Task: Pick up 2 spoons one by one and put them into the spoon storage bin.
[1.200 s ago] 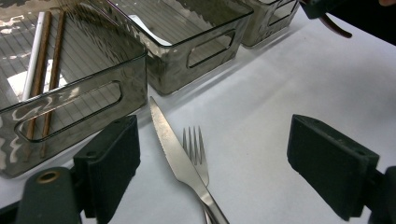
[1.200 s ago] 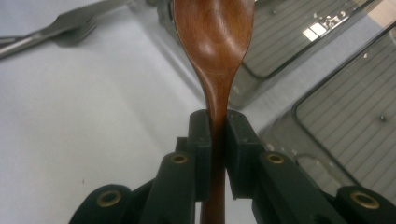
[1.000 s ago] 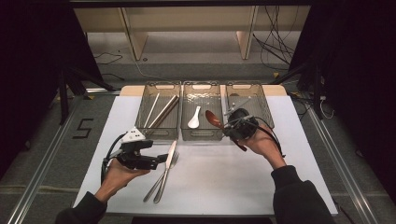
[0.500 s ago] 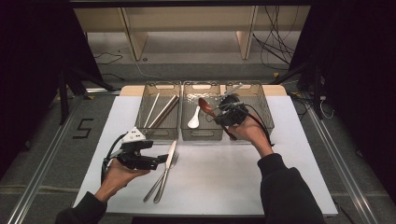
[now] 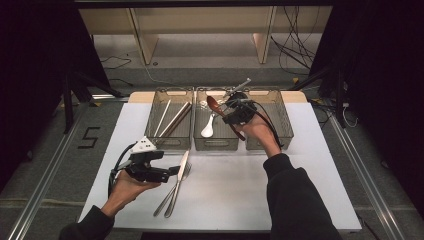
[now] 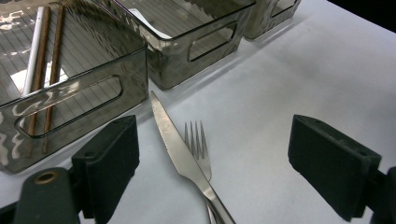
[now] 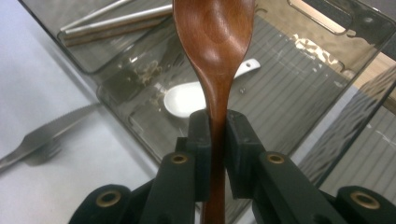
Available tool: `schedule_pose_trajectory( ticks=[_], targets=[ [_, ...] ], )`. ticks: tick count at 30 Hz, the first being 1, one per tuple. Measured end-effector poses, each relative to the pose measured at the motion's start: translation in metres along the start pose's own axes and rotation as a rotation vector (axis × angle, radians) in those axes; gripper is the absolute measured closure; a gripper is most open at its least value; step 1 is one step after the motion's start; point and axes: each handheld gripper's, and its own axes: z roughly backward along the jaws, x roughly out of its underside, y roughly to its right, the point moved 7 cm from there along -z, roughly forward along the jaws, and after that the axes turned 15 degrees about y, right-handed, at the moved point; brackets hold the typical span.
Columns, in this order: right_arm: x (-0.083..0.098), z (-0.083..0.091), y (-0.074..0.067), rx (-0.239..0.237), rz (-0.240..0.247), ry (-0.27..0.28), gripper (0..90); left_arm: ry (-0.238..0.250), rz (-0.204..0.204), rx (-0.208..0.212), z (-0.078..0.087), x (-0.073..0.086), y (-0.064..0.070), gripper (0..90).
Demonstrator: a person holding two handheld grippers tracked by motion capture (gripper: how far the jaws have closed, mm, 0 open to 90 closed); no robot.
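Note:
A brown wooden spoon (image 7: 215, 46) is clamped by its neck in my right gripper (image 7: 217, 126), bowl pointing away from the jaws. In the high view that right gripper (image 5: 226, 109) holds the wooden spoon (image 5: 212, 103) above the middle bin (image 5: 216, 146), where a white ceramic spoon (image 5: 208, 129) lies. My left gripper (image 5: 172, 171) rests low over the white table with its jaws wide apart. A steel knife (image 6: 180, 149) and a fork (image 6: 198, 144) lie on the table between those jaws of the left gripper (image 6: 217, 140), untouched.
Three smoky clear bins stand in a row at the back. The left bin (image 5: 169, 144) holds several chopsticks (image 5: 172, 119); the right bin (image 5: 280, 117) is beside my right hand. The table's front edge is near my forearms.
My right gripper has carried the wooden spoon left and farther back, from the right bin's front to above the middle bin. The left gripper, knife and fork have not moved.

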Motion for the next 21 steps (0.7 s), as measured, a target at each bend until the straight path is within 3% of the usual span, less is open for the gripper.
schedule_pose_trajectory(
  ticks=[21],
  targets=[
    [-0.01,-0.027,0.005,0.024,-0.026,-0.01,81.8,-0.039,-0.002,-0.006,-0.003,0.004,0.002,16.1]
  ],
)
